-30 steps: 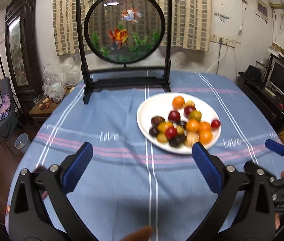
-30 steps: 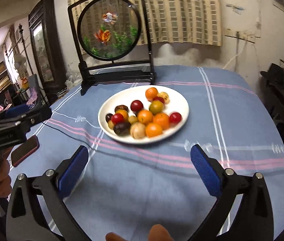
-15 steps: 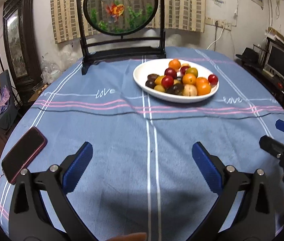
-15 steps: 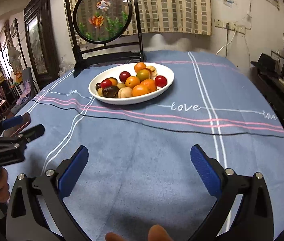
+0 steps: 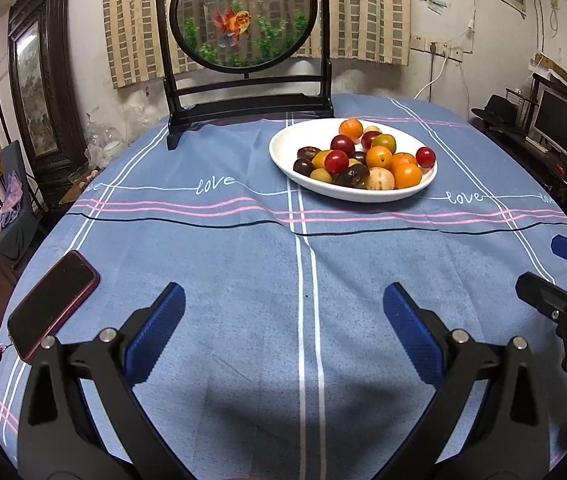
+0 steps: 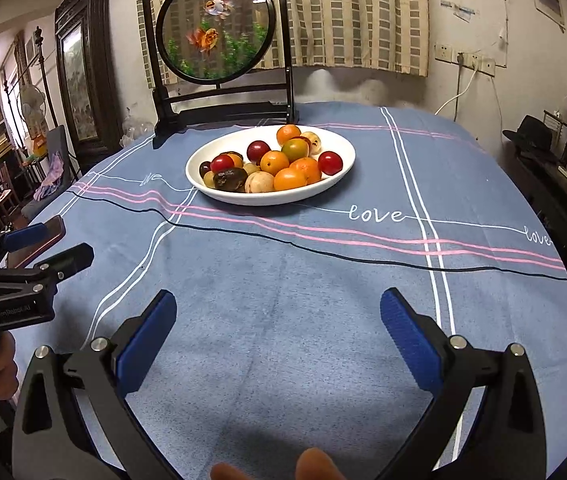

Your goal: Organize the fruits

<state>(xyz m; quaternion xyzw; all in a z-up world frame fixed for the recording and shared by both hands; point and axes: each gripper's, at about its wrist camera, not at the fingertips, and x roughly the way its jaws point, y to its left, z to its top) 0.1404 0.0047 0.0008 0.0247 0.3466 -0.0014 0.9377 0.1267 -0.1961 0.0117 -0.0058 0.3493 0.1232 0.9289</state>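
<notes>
A white oval plate (image 5: 283,160) (image 6: 339,178) stands past the middle of the blue tablecloth, heaped with several small fruits: oranges (image 5: 407,174) (image 6: 289,179), red cherry-like ones (image 5: 336,161) (image 6: 330,162), dark ones (image 5: 350,177) (image 6: 229,179) and pale ones (image 5: 379,179). My left gripper (image 5: 283,300) hovers open over bare cloth near the table's front, well short of the plate. Likewise open and holding nothing, my right gripper (image 6: 277,306) hangs over the cloth in front of the plate. Each gripper shows at the other view's edge (image 5: 555,276) (image 6: 43,248).
A dark phone in a red case (image 5: 53,304) lies at the front left of the table. A black-framed round goldfish screen (image 5: 245,12) (image 6: 215,28) stands behind the plate. Furniture and a monitor (image 5: 563,120) surround the table (image 5: 223,248).
Both grippers have pulled back and down from near the plate, so the plate now sits farther off. Both stay open with nothing in them. The fruit has not moved.
</notes>
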